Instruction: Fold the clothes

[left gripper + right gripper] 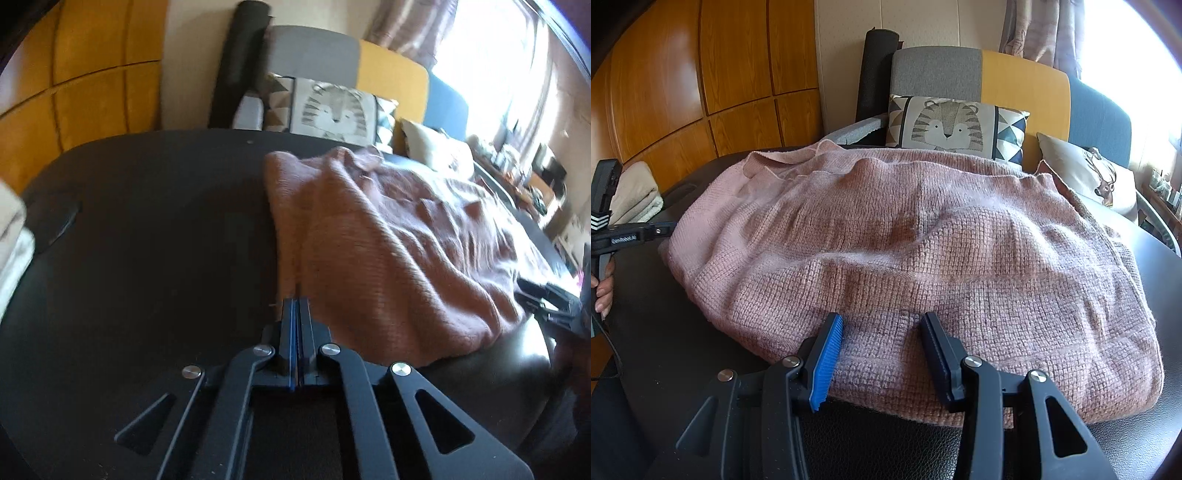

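Observation:
A pink knitted sweater (905,251) lies folded in a bulky heap on the dark table (683,350). In the left wrist view the sweater (388,251) fills the right half of the table (147,240). My left gripper (296,306) is shut, its tips at the sweater's near left edge; whether cloth is pinched there is unclear. My right gripper (882,325) is open, its fingers over the sweater's near edge, with knit between them. The left gripper's body also shows at the left of the right wrist view (631,232).
A stack of folded pale cloth (635,199) sits at the table's far left. Behind the table stands a sofa with a tiger cushion (945,125) and a deer cushion (1089,177). A black roll (877,70) leans on the wall. Wooden panels (701,92) are at left.

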Action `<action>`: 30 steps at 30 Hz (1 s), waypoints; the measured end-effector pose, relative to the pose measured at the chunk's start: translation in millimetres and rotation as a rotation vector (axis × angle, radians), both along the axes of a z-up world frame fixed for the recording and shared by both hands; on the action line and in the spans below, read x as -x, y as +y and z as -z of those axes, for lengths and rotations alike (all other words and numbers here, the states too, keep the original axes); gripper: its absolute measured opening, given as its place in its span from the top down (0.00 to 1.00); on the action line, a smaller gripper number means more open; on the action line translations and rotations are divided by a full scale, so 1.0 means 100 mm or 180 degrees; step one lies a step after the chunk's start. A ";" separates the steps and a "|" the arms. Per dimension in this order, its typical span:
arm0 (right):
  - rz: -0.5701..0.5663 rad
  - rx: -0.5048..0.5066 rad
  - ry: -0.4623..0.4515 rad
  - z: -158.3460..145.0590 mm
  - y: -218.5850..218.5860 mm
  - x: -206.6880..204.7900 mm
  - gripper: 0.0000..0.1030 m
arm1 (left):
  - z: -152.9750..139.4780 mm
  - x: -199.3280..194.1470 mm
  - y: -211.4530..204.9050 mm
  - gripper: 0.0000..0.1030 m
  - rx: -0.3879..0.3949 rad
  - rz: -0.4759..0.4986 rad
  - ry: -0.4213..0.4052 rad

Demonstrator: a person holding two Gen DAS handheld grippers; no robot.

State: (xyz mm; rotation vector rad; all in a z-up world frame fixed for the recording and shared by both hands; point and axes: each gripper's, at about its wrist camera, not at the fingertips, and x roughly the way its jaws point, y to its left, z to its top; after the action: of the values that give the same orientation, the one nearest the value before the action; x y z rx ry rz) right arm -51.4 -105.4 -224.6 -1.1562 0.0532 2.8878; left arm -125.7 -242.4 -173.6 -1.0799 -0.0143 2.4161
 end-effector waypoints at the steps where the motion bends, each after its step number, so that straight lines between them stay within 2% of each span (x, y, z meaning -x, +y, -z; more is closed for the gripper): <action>1: 0.0000 0.0001 -0.0001 0.00 0.00 0.00 0.57 | 0.02 0.01 -0.05 1.00 -0.0042 -0.0049 -0.0047; 3: -0.0002 0.0001 -0.0001 0.00 0.00 0.00 0.57 | 0.09 0.04 -0.15 1.00 -0.0113 -0.0150 -0.0206; 5: -0.0003 0.0003 -0.0001 0.00 0.01 0.00 0.57 | 0.11 0.04 -0.18 1.00 -0.0242 -0.0111 -0.0299; 6: -0.0003 0.0003 -0.0002 0.00 0.00 0.00 0.57 | 0.07 0.02 -0.15 0.99 -0.0253 -0.0096 -0.0243; 8: -0.0005 0.0010 -0.0003 0.00 0.01 0.00 0.57 | -0.02 0.00 -0.05 0.90 -0.0189 -0.0054 -0.0094; 9: -0.0005 0.0014 -0.0003 0.00 0.01 0.00 0.57 | -0.07 0.00 0.02 0.77 -0.0116 -0.0027 -0.0003; 10: -0.0006 0.0014 -0.0003 0.00 0.01 0.00 0.57 | -0.12 -0.01 0.09 0.59 -0.0043 0.0000 0.0087; 11: -0.0005 0.0012 -0.0004 0.00 0.01 0.01 0.57 | -0.12 0.02 0.14 0.51 0.0010 0.0049 0.0094; 12: -0.0005 0.0011 -0.0004 0.00 0.01 0.01 0.57 | -0.12 0.04 0.20 0.46 0.0064 0.0098 0.0101; 14: -0.0005 0.0011 -0.0004 0.00 0.01 0.01 0.57 | -0.13 0.10 0.31 0.45 0.0172 0.0196 0.0113; 15: -0.0005 0.0010 -0.0004 0.00 0.01 0.01 0.57 | -0.08 0.13 0.37 0.45 0.0250 0.0263 0.0029; 18: -0.0005 0.0009 -0.0003 0.00 0.01 0.01 0.57 | 0.05 0.11 0.50 0.47 0.0582 0.0293 0.0068; 19: -0.0005 0.0010 -0.0003 0.00 0.01 0.01 0.57 | 0.06 0.08 0.50 0.64 0.0555 0.0303 0.0113; 21: -0.0006 0.0013 -0.0003 0.00 0.01 0.01 0.57 | 0.05 0.06 0.45 0.84 0.0495 0.0201 0.0148; 22: -0.0006 0.0014 -0.0003 0.00 0.01 0.01 0.57 | 0.04 0.06 0.40 0.90 0.0461 0.0093 0.0138; 26: -0.0006 0.0019 -0.0003 0.00 0.01 0.01 0.57 | -0.02 0.15 0.07 0.93 -0.0077 -0.0301 -0.0080; 28: -0.0015 0.0021 -0.0003 -0.01 0.01 0.01 0.57 | 0.02 0.15 -0.06 0.95 -0.0157 -0.0466 -0.0127; 29: -0.0072 0.0023 0.0000 -0.05 0.00 0.03 0.57 | 0.06 0.17 -0.08 1.00 -0.0117 -0.0518 -0.0160; 30: -0.0129 0.0024 0.0003 -0.09 -0.01 0.05 0.57 | 0.10 0.18 -0.10 1.00 -0.0034 -0.0593 -0.0203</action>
State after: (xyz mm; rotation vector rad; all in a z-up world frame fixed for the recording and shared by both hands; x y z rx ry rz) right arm -56.7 -106.7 -215.8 -1.1706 0.0414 2.9257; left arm -143.3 -252.0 -183.5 -1.1981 -0.1555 2.5406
